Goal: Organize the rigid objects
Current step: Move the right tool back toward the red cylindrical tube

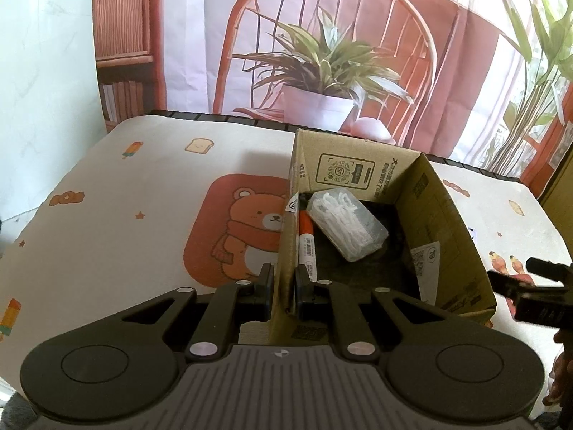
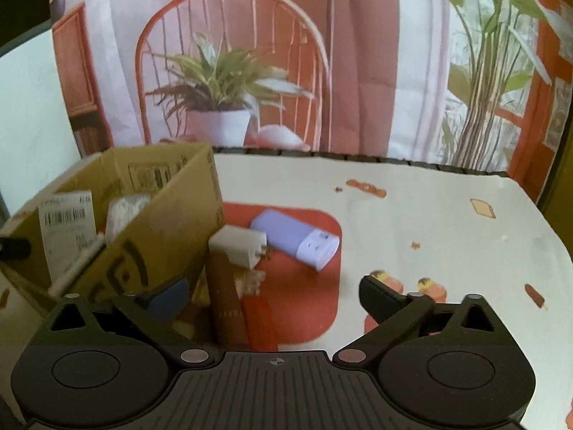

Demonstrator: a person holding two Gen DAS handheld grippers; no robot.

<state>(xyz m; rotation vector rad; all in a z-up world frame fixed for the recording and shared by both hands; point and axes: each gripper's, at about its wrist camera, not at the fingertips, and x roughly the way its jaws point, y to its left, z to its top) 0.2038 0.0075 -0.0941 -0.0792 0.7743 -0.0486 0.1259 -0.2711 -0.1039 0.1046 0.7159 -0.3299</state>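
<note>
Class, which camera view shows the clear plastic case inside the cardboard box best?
The left wrist view: it looks down into the cardboard box at the whole clear plastic case. The right wrist view shows only a blurred part above the wall.

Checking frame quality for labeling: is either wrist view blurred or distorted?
Left wrist: sharp; print on the cardboard box is crisp, fisheye bends the table edge. Right wrist: soft with motion smear, box label unreadable, white charger and purple power bank fuzzy-edged; same barrel distortion.
</note>
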